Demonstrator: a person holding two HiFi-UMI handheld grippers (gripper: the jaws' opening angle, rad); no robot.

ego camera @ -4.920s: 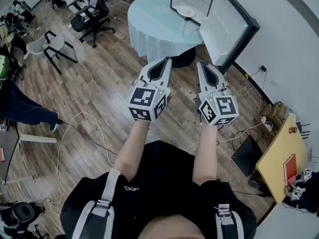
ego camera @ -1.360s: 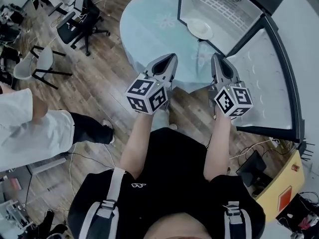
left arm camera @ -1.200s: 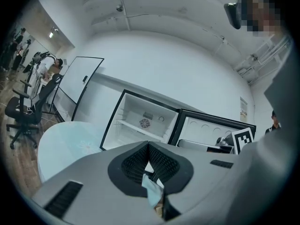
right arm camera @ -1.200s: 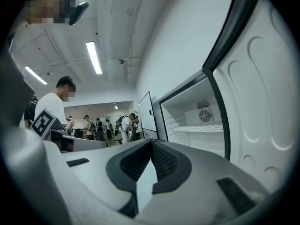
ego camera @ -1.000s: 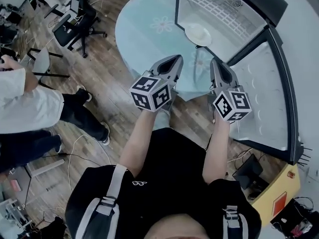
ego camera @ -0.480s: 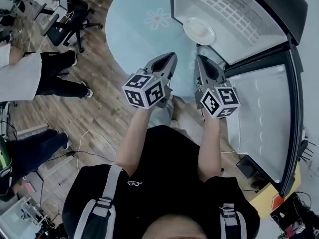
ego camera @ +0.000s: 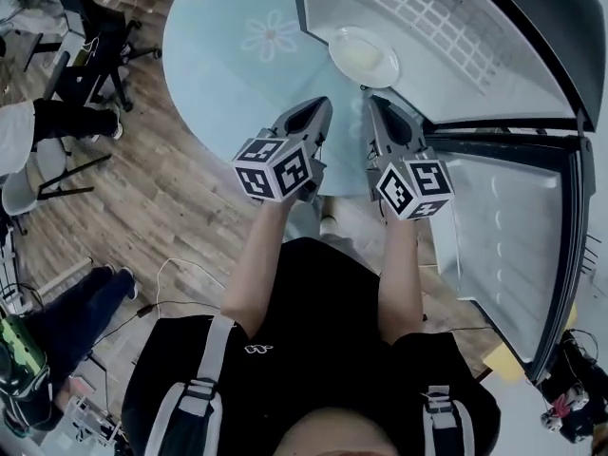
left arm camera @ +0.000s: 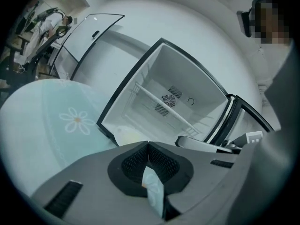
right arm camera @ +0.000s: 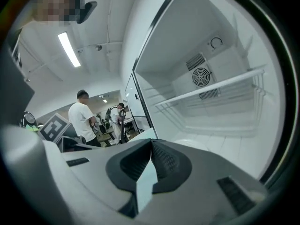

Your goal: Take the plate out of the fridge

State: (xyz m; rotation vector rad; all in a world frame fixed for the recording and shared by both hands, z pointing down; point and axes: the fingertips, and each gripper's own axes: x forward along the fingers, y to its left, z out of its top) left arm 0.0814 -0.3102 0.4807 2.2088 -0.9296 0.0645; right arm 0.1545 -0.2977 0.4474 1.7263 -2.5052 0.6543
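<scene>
Nearest the person, the left gripper [ego camera: 315, 110] and the right gripper [ego camera: 376, 108] are both pinched fully closed. Nothing sits between the ribbed black pads of either one, and both point toward the open fridge [ego camera: 532, 8].

Under them lies the round tabletop [ego camera: 218, 55], covered in a smooth pale-blue cloth with a printed flower.

Just beyond the tips, the plate [ego camera: 364, 57] lies flat on the fridge floor, close to the front opening and toward its left wall. It is small, round and white with a shallow raised rim. It looks like glazed ceramic, so it is probably rigid, fairly light, slick under the pads and liable to chip if knocked on the door sill. The near rim is the likely place to hold it, with one jaw above and one beneath, and the jaws must part first.

Above it a thin white wire shelf [ego camera: 446, 27] spans the smooth white plastic interior. A round fan grille [left arm camera: 168, 100] sits in the back wall. The glass door [ego camera: 513, 245] hangs wide open to the right.
</scene>
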